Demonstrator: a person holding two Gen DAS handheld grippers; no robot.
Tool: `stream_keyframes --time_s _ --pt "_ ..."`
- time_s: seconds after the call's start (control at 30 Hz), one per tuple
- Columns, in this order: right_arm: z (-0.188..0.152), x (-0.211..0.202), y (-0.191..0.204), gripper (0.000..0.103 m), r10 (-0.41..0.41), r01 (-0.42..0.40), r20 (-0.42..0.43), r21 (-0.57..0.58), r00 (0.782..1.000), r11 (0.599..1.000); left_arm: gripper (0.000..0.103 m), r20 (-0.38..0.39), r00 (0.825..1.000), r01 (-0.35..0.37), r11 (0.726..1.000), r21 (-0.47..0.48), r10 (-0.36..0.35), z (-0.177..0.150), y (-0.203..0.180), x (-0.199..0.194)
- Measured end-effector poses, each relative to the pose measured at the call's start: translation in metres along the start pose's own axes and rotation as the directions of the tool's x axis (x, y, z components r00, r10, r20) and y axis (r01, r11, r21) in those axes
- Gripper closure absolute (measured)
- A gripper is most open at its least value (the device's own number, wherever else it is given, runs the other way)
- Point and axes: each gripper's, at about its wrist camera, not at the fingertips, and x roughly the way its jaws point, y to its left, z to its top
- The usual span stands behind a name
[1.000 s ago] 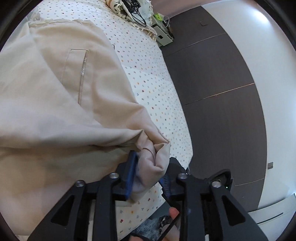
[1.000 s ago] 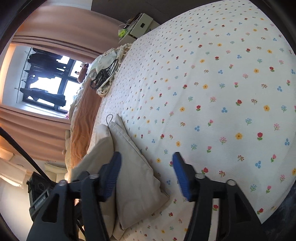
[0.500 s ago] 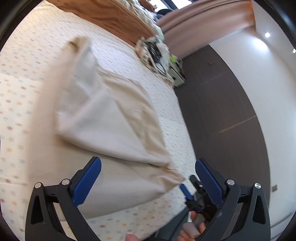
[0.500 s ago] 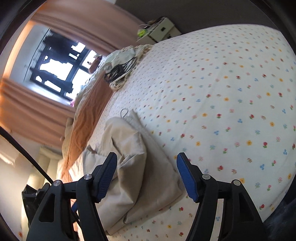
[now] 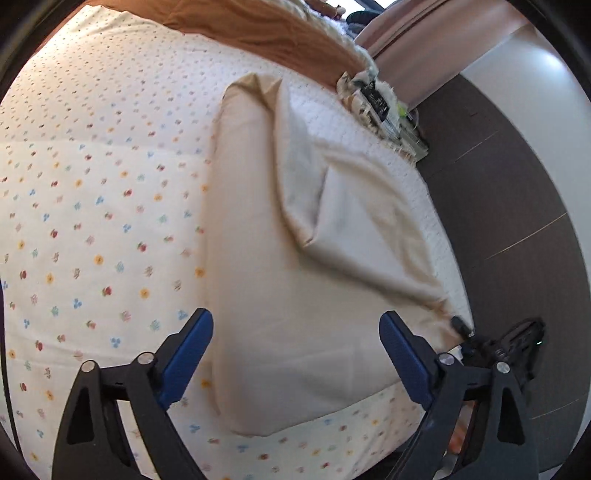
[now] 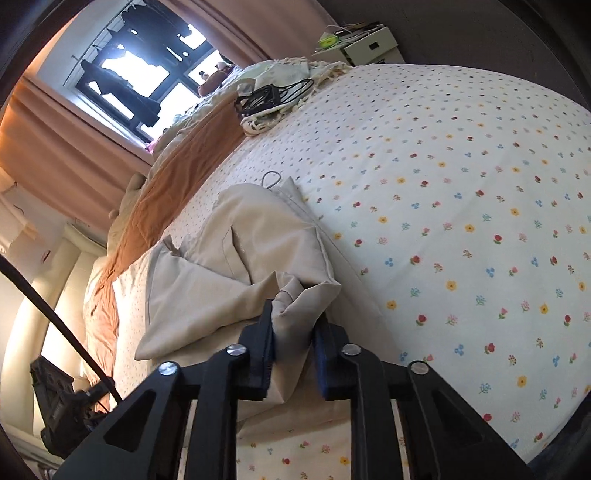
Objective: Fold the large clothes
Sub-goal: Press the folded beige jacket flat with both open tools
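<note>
The bed's cream sheet printed with small coloured flowers (image 5: pixel 92 229) fills the left of the left wrist view. On it, toward the middle and right, lies the large beige cloth garment (image 5: pixel 295 295), partly folded, with one flap laid diagonally over its upper part and a corner reaching the bed's right edge. The left claw (image 5: pixel 295 343), black with blue pads, stands spread wide over the near end of the garment; its jaws have just been closing a little, and the pads press on nothing. Beyond the garment a rust-orange blanket (image 5: pixel 266 26) runs across the head of the bed, and a dark wood-panelled wall (image 5: pixel 517 206) stands at the right.

In the right wrist view, a window with salmon curtains (image 6: pixel 48 147) is at the upper left, and the orange blanket runs down the left side of the bed. The beige garment lies left of centre, rumpled, with a thin cord loop (image 6: pixel 271 179) at its far end. The right claw (image 6: pixel 293 354) is pinching a bunched corner of the garment, lifted off the sheet; its jaws have just been closing onto that fabric. A black cable bundle (image 6: pixel 266 98) lies on a pale cloth near the bed's far end. The flowered sheet spreads bare to the right.
</note>
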Motion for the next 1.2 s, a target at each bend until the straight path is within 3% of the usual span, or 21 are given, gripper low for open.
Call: stream_keyframes --time_s 0.1,0.2,0.37,0.47,0.6,0.7,0.77,0.8,0.9,1.0,1.2 --pt "-0.006 -0.008 -0.009 0.096 0.050 -0.050 0.009 0.037 0.999 0.998 0.030 -0.060 0.998 -0.021 1.000 0.000 0.021 -0.007 0.011 0.013" --pt "-0.015 -0.012 -0.023 0.096 0.067 -0.066 -0.002 0.076 0.998 0.995 0.030 -0.084 0.996 -0.034 0.999 -0.002 0.034 -0.013 0.021 0.020" --pt "-0.021 -0.004 -0.039 0.097 0.023 -0.016 -0.051 0.141 0.998 0.990 0.030 -0.086 0.996 -0.037 0.998 -0.041 0.034 -0.014 0.037 0.021" --pt "-0.018 -0.004 -0.034 0.096 0.010 -0.005 -0.039 0.126 0.999 0.992 0.030 -0.051 0.997 -0.060 0.998 -0.024 0.059 -0.008 0.031 0.009" --pt "-0.014 -0.012 -0.015 0.091 -0.049 0.050 -0.016 0.057 0.999 0.997 0.030 0.017 1.000 -0.017 0.999 -0.048 0.018 0.005 0.025 -0.019" --pt "-0.013 -0.021 0.007 0.075 -0.120 0.120 0.023 -0.034 0.993 0.992 0.030 0.080 0.997 0.003 0.998 -0.063 0.002 0.014 0.023 -0.041" --pt "-0.011 -0.028 0.026 0.028 -0.121 0.126 0.059 -0.094 0.991 0.988 0.027 0.105 0.994 0.017 0.998 -0.065 -0.010 0.016 0.024 -0.049" --pt "-0.010 -0.032 0.037 0.021 -0.119 0.128 0.078 -0.128 0.990 0.983 0.021 0.109 0.994 0.012 0.998 -0.065 -0.005 0.017 0.025 -0.051" --pt "-0.010 -0.032 0.069 0.020 -0.091 0.110 0.087 -0.242 0.992 0.964 0.019 0.138 0.990 0.013 0.998 -0.067 -0.003 0.019 0.028 -0.054" --pt "-0.016 -0.016 0.099 0.020 -0.043 0.044 0.011 -0.372 0.999 0.927 0.019 0.153 0.988 0.005 0.995 -0.099 0.011 0.022 0.037 -0.049" --pt "-0.035 0.031 0.156 0.020 -0.079 -0.012 -0.127 -0.596 0.989 0.803 0.019 0.220 0.976 0.033 0.989 -0.141 -0.002 0.038 0.057 -0.057"
